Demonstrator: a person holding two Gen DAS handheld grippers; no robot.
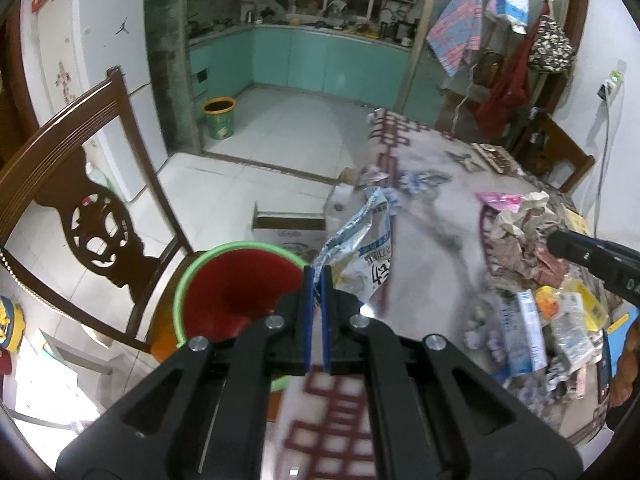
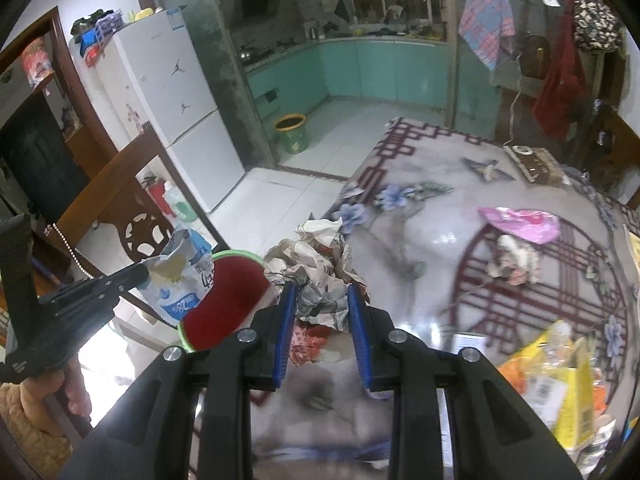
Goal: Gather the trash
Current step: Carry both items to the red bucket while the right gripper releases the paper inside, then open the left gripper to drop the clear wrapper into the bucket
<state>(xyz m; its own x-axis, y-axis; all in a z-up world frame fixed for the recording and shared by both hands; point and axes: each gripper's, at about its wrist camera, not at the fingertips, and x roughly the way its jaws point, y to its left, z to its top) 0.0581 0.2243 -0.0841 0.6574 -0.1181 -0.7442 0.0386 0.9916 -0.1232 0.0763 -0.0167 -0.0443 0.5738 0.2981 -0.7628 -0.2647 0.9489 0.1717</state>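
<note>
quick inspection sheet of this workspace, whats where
surface: table under a patterned floral cloth
job's things: red bin with green rim beside the table edge; blue-white packet pinched in the left tool; crumpled newspaper wad clamped in the right tool
clutter: pink wrapper, yellow packaging, more crumpled paper still on the cloth
grippers: both tools shut on trash, near the bin
cables: white cord hanging from a wall socket
surroundings: wooden chair, white fridge, open cardboard box on the floor, kitchen behind
</note>
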